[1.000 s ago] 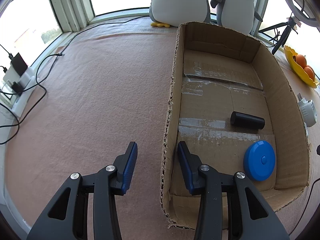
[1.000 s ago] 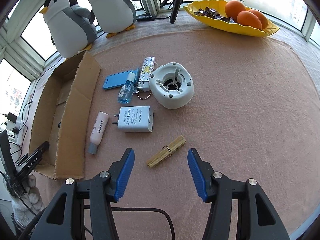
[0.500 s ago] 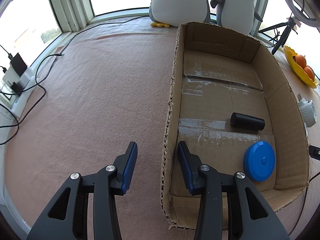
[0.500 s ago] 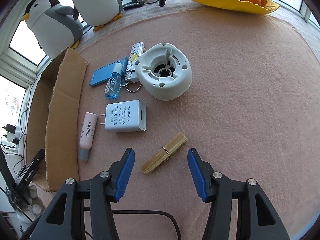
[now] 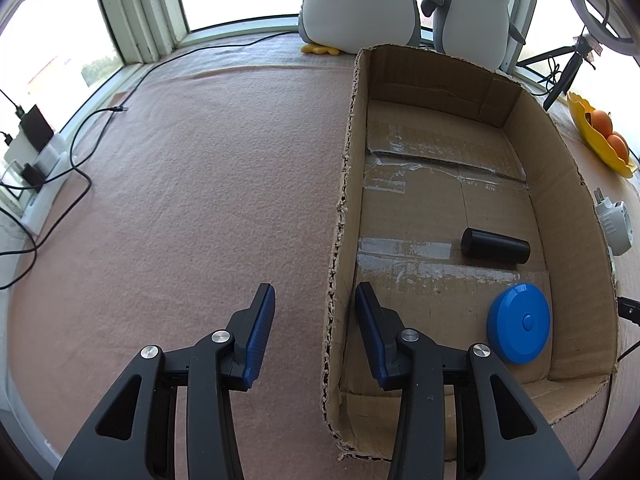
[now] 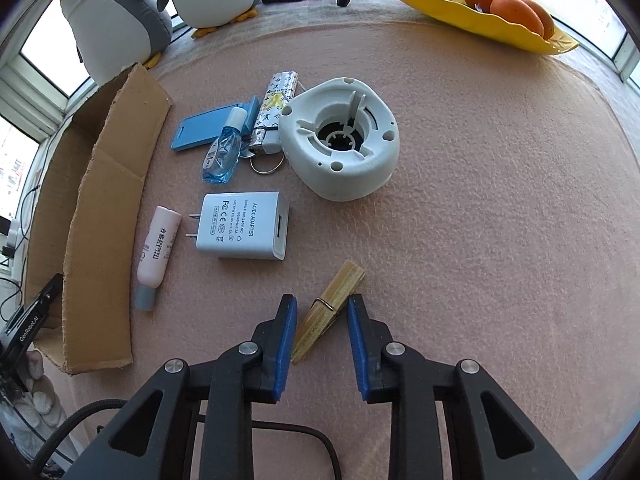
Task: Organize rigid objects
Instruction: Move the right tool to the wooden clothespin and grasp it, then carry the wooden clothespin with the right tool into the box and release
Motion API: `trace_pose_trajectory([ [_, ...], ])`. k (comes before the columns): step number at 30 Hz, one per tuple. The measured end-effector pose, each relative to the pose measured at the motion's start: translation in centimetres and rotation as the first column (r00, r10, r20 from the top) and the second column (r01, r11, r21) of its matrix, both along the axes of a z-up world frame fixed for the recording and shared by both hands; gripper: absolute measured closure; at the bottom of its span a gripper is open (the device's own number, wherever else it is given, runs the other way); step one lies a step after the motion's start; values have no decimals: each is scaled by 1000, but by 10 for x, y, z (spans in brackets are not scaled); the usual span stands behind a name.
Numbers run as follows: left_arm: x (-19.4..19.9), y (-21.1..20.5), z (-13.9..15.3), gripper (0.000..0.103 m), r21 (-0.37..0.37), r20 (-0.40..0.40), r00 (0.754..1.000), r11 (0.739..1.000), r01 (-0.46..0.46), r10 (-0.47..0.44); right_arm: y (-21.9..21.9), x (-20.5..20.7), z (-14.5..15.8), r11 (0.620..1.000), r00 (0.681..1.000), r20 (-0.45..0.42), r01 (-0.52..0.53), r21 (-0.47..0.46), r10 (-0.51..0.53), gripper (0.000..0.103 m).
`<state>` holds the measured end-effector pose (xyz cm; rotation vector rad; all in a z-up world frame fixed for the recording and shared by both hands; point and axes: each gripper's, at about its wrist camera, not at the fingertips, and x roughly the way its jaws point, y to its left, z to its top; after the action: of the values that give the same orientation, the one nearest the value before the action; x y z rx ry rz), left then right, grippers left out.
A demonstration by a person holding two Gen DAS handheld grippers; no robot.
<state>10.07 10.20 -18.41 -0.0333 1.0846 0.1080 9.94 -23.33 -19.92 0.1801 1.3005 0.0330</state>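
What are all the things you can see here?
Cardboard box: one, brown, on the pink mat.
Cylinder: one, black, in the box.
Disc: one, blue, in the box.
Penguin toys: two, grey and white, behind the box.
Charger: one, white, on the mat.
Tube: one, pink, beside the box.
Spray bottle: one, clear blue, above the charger.
Flat case: one, blue, under the bottle.
Lighter: one, patterned, beside the bottle.
Round base: one, white, mid-mat.
Dish: one, yellow, far edge.
Oranges: at least two, in the dish.
Clothespin: one, wooden, between the right tool's fingers.
Left tool: one, black and blue, fingers apart by the box wall.
Right tool: one, black and blue, closing around the clothespin.
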Motion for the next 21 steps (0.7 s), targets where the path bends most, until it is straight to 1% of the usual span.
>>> trace_pose_trajectory([
  [4, 0, 0, 0, 62, -1, 1, 1000, 1000, 0, 0, -4, -2, 1, 1000, 1000, 4, -6, 5, 6, 90],
  [10, 1, 0, 0, 62, -3, 1, 1000, 1000, 0, 0, -10, -13, 10, 1000, 999, 38, -2, 3, 2, 91],
  [16, 0, 2, -1, 62, -6, 3, 1000, 1000, -1, 1, -6, -22, 39, 1000, 995, 99, -23, 9, 22, 91],
  [21, 0, 3, -1, 62, -5, 4, 1000, 1000, 1, -1, 18, -17, 64, 996, 984, 156, -84, 14, 81, 91],
])
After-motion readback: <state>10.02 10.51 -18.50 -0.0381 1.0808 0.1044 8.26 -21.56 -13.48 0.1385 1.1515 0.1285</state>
